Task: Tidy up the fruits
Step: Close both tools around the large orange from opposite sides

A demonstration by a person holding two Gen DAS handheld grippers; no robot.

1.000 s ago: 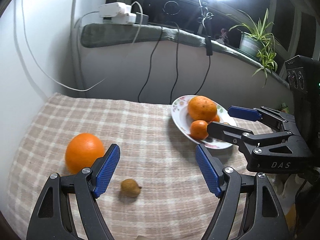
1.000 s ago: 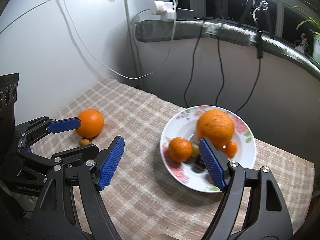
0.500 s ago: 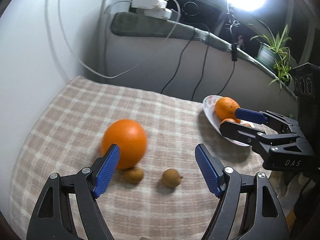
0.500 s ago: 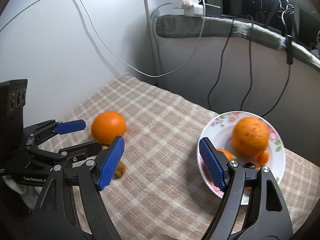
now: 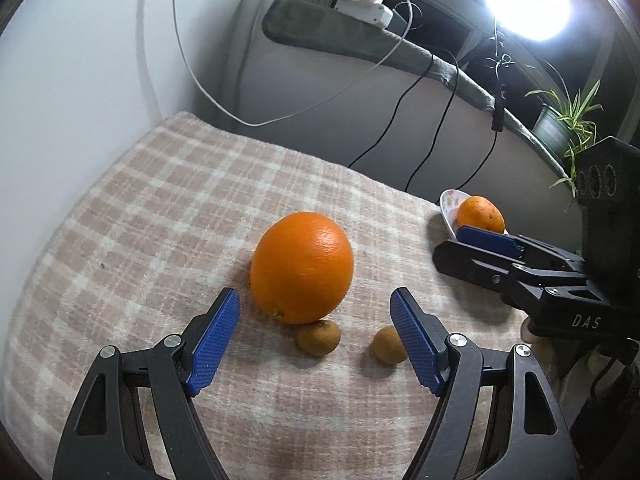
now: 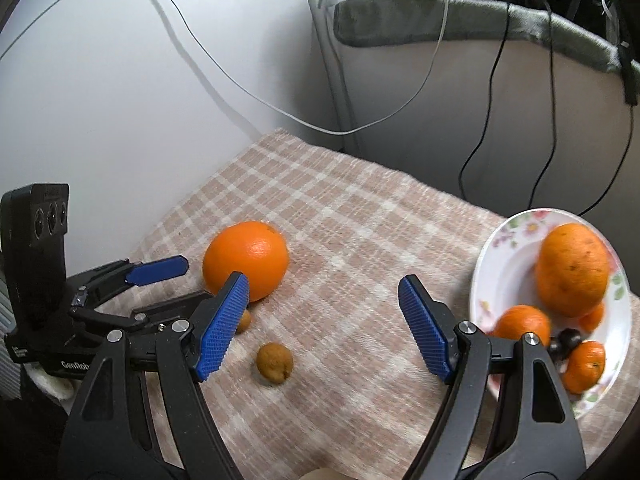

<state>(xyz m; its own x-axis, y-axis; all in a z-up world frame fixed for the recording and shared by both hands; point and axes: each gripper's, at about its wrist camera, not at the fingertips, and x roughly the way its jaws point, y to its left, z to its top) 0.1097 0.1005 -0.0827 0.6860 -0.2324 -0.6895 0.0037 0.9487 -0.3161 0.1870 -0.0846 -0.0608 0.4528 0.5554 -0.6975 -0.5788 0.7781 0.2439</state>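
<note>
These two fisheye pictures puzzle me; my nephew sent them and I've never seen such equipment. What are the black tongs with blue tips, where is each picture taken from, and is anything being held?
Each black tong is a hand-held two-finger gripper with a camera looking along its blue-padded fingers. One picture is from the left gripper, the other from the right gripper; each also sees the other at the side. Both are open and hold nothing. On the beige checked tablecloth lie a big round orange and two small brownish round fruits. The left gripper points at the orange. A white flowered plate, to the right, holds more oranges.
</note>
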